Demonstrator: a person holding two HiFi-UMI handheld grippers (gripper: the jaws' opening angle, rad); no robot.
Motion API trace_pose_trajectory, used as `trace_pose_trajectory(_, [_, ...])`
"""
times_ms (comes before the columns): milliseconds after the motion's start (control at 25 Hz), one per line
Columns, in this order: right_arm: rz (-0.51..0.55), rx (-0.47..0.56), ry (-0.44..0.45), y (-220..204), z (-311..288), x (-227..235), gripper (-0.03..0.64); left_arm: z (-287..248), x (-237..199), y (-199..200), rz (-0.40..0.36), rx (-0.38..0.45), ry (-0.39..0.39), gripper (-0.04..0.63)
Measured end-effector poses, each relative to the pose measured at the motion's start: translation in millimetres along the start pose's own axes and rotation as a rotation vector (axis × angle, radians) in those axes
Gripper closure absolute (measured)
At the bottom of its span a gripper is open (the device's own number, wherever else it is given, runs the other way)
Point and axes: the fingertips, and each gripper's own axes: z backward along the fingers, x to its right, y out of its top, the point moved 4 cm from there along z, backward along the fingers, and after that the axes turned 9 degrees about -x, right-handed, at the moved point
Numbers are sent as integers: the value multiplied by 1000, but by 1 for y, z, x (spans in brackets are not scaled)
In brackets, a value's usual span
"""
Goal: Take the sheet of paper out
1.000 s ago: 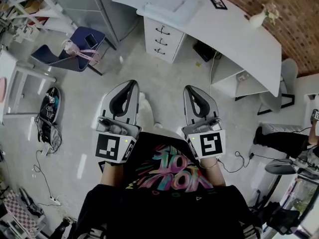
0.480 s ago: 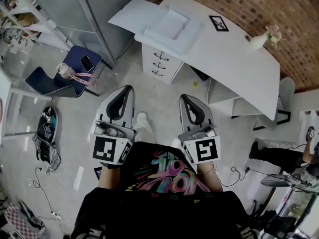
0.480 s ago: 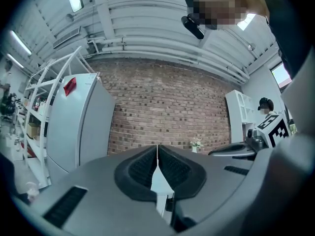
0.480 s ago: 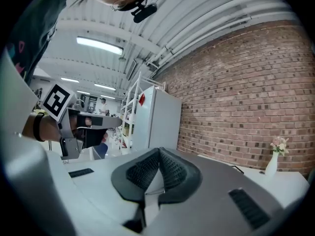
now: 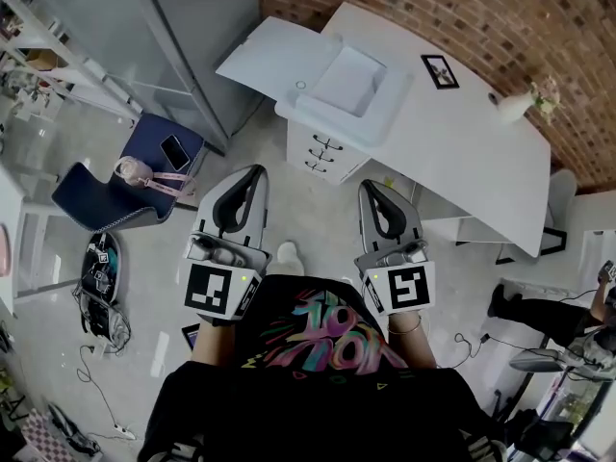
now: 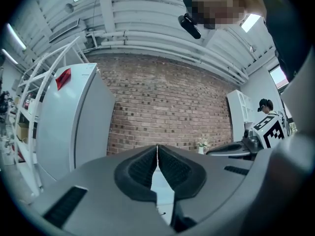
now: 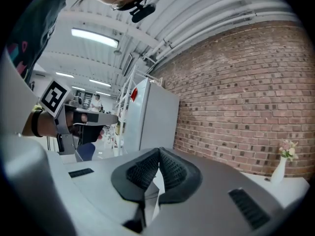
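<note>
Pale grey concrete floor (image 5: 308, 200) fills most of your head view. A red brick wall (image 5: 500, 17) runs across 1 o'clock, and a tall grey metal cabinet (image 5: 192, 27) stands at 11 o'clock.

A long white curved-top desk (image 5: 462, 152) stretches from 12 towards 3 o'clock against the brick. A white drawer unit with three black handles (image 5: 327, 152) sits under its near end. At 9 o'clock, well apart from the desk, is a dark blue shell chair (image 5: 91, 191).

On the desk end at 12 o'clock rests a shallow white plastic tray (image 5: 380, 114), with a flat white flap (image 5: 269, 61) spread open on its 9 o'clock side. The white sheet of paper (image 5: 348, 77) lies flat inside that tray's recess.

Your left gripper (image 5: 256, 171) is held out at about 11 o'clock from your chest and your right gripper (image 5: 369, 186) at about 1 o'clock. Both point towards the drawer unit, near it but clear of the desk. In its own view the left gripper (image 6: 157, 146) has its ribbed black pads (image 6: 140, 168) pressed together at the tips, with nothing held. The right gripper (image 7: 159, 151) is likewise closed tip to tip and empty.

Beyond the tray, at 1 o'clock, a small black-framed picture (image 5: 440, 70) lies flat on the desk. Farther along stands a white vase of pale flowers (image 5: 520, 104). A black phone (image 5: 174, 152) lies on the chair seat.
</note>
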Motion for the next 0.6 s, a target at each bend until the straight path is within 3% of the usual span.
trace_pose_trajectory(200, [-4,-34,-26,2,-39,5,601,-20,-35,-7,21,-20,-15,566])
trace_pose_trajectory(360, [-21,-64,-31,-1,-58,12,601,-37,-46,-4,47,59,-41,567])
trace_pose_trajectory(600, [-43,-87,-47,-12,-87,33,601,-75,-60,-19,81,-14,-59,568])
